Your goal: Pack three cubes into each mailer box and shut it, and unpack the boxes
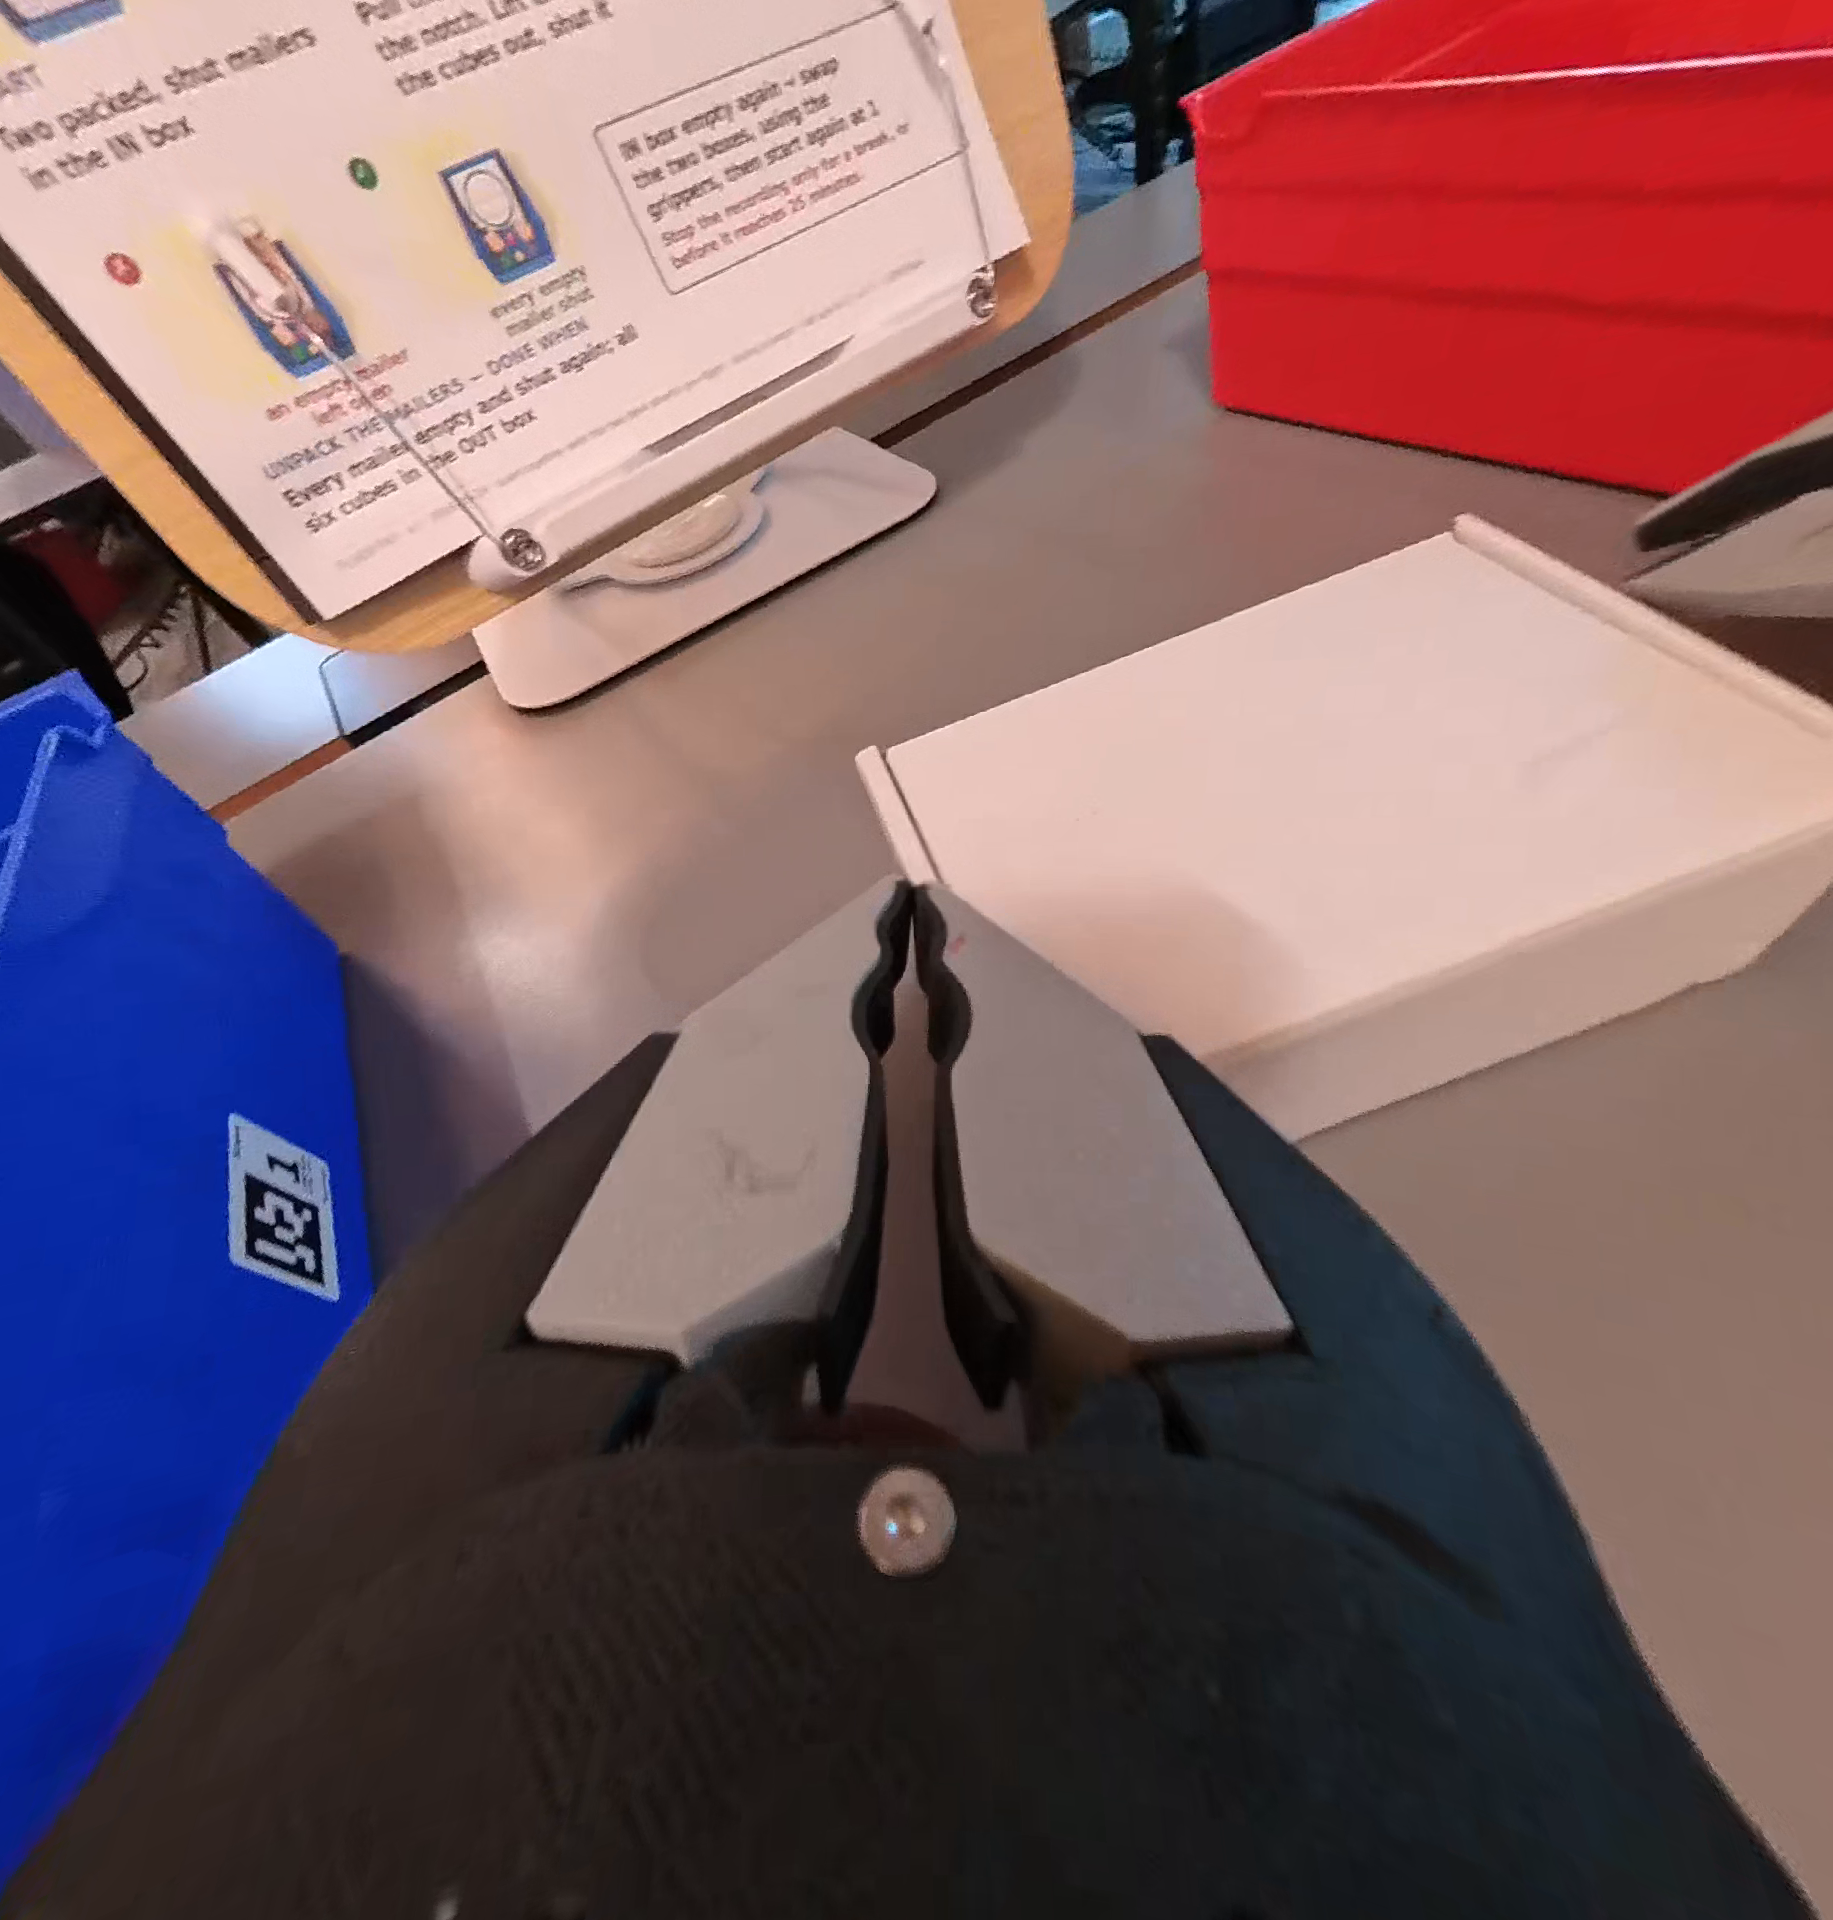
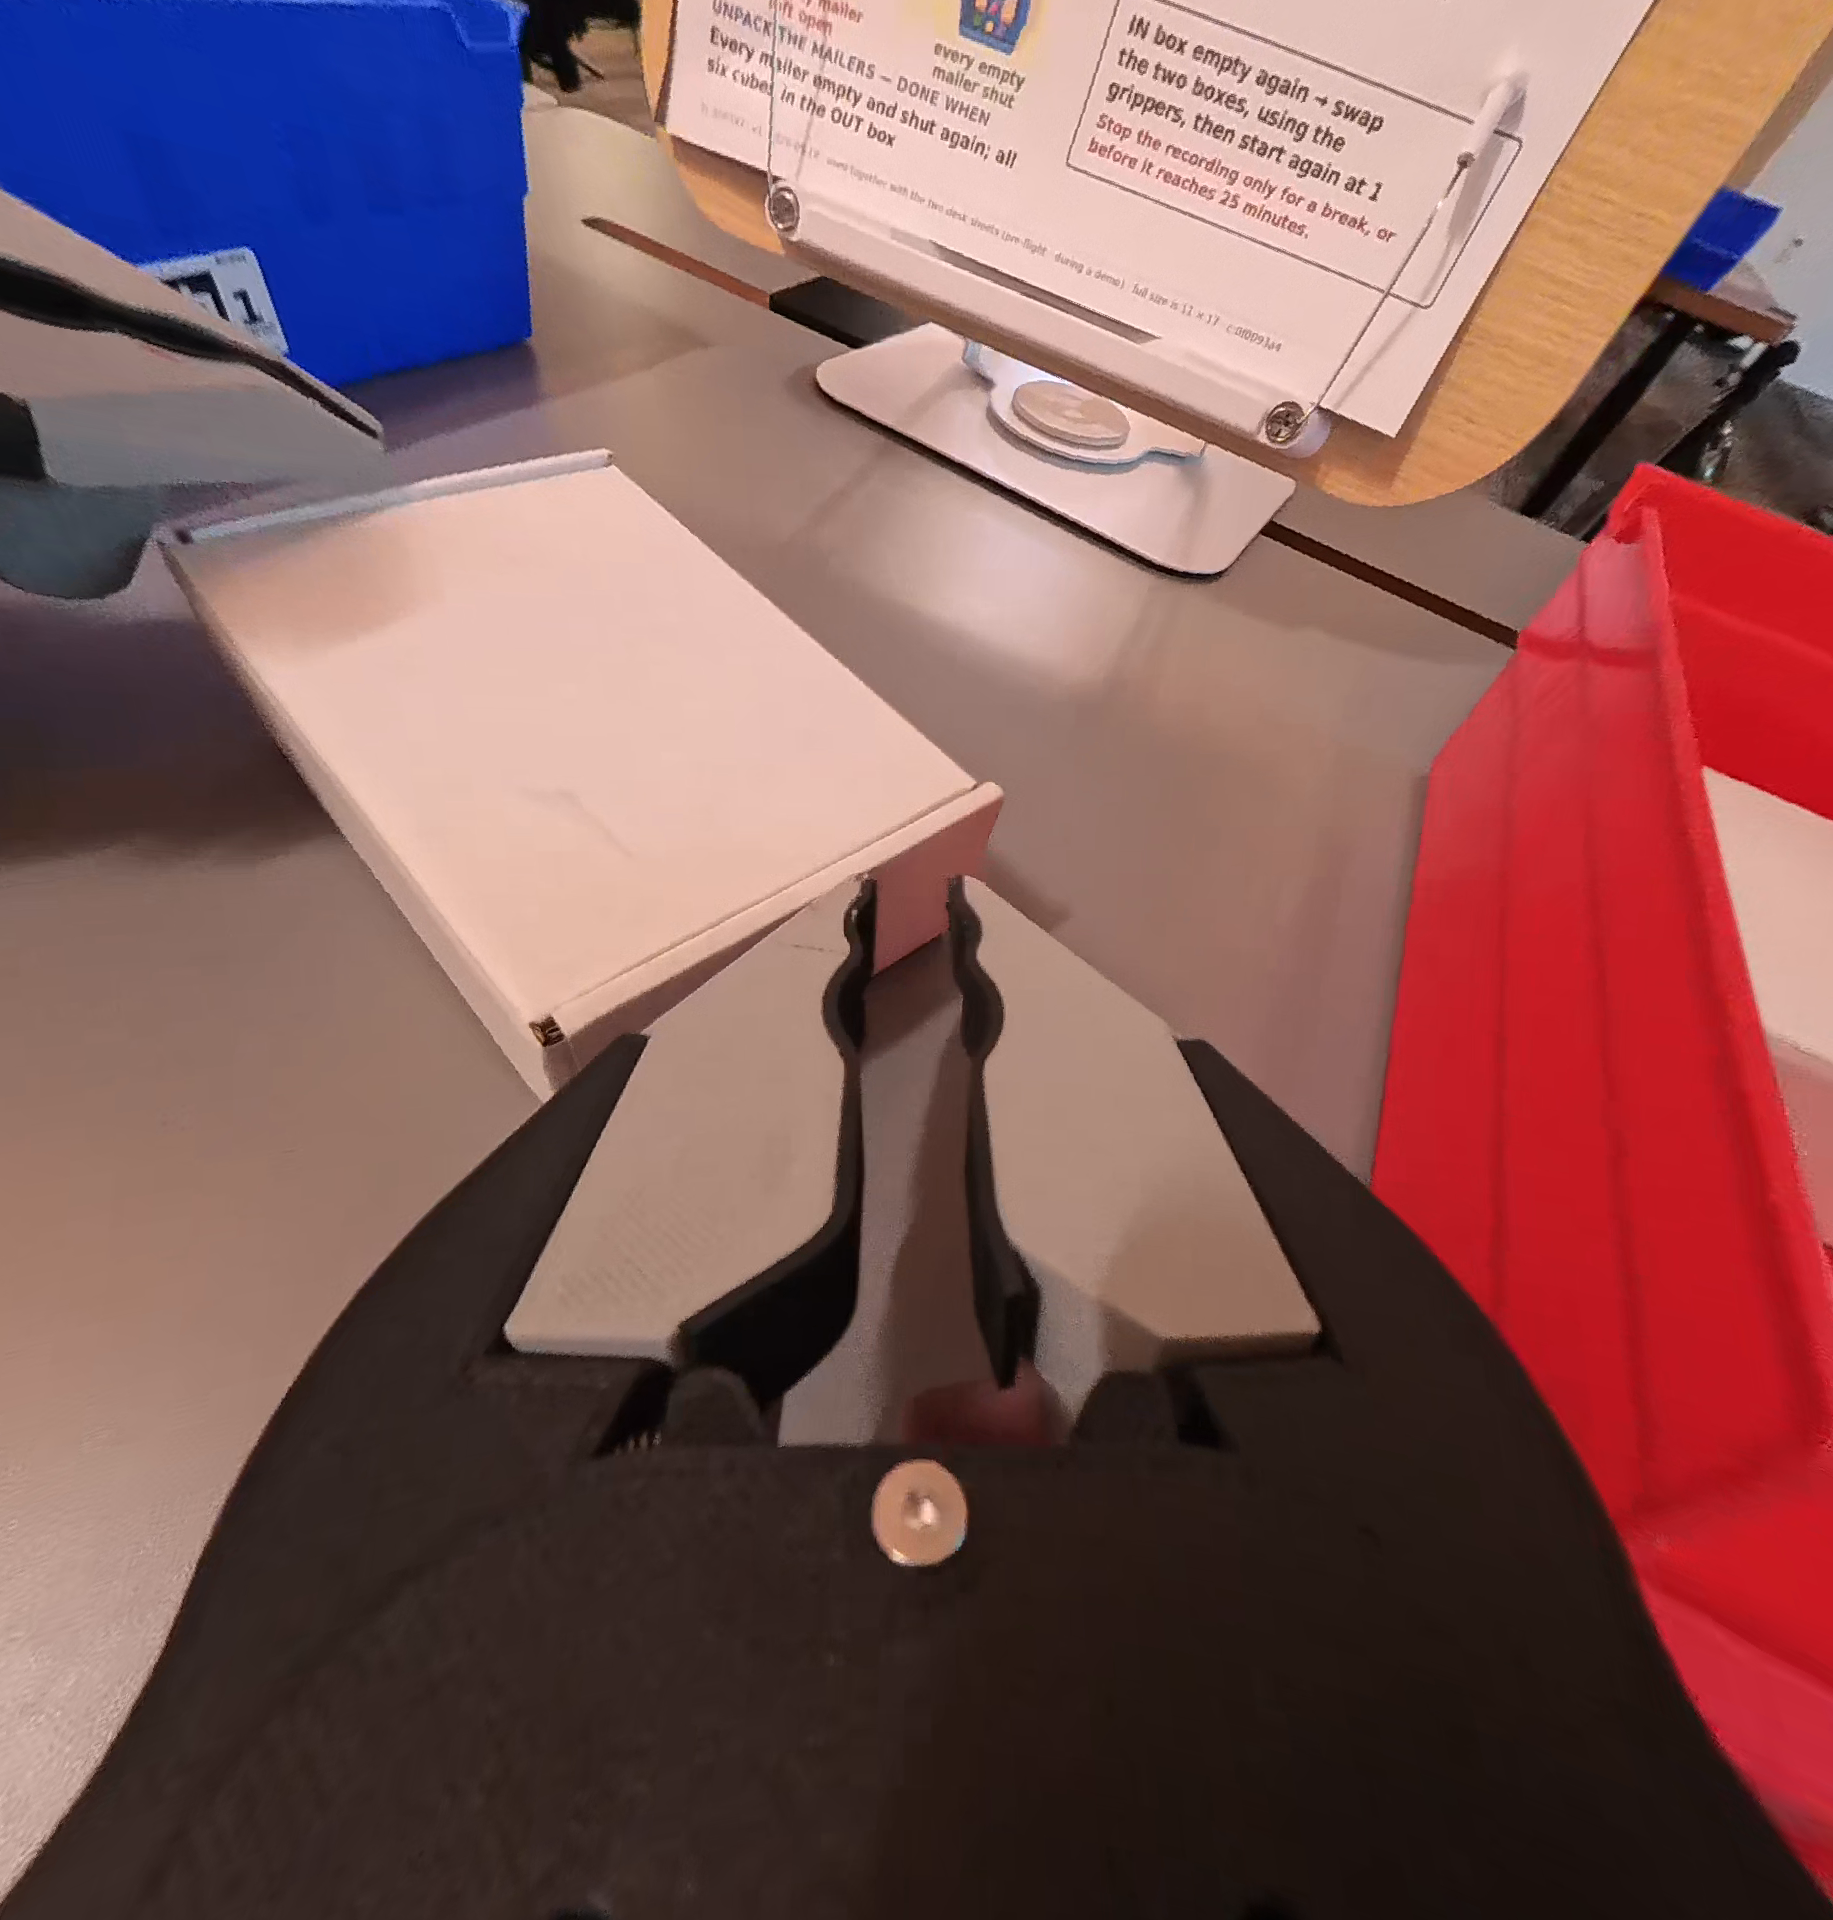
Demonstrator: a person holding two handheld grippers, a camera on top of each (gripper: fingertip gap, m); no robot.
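Observation:
A shut white mailer box [image 1: 1359, 790] lies flat on the grey table [image 1: 631, 831]. My left gripper [image 1: 907, 894] is shut with its tips together, just at the box's near left corner. It also shows in the right wrist view [image 2: 356, 416], above the box's far left corner. My right gripper [image 2: 907, 894] has its jaws a little apart at the box's [image 2: 579, 727] right end. The box's end wall shows beyond the gap and the pads do not press on it. It also shows in the left wrist view [image 1: 1660, 535]. No cubes are in view.
A blue bin [image 1: 112, 1039] stands left of the box and a red bin [image 2: 1577, 1039] right of it. Another white mailer [image 2: 1816, 987] lies inside the red bin. An instruction sheet on a wooden board with a white stand [image 1: 704, 561] is behind the box. The grippers' ends are close to 15 centimeters from one another.

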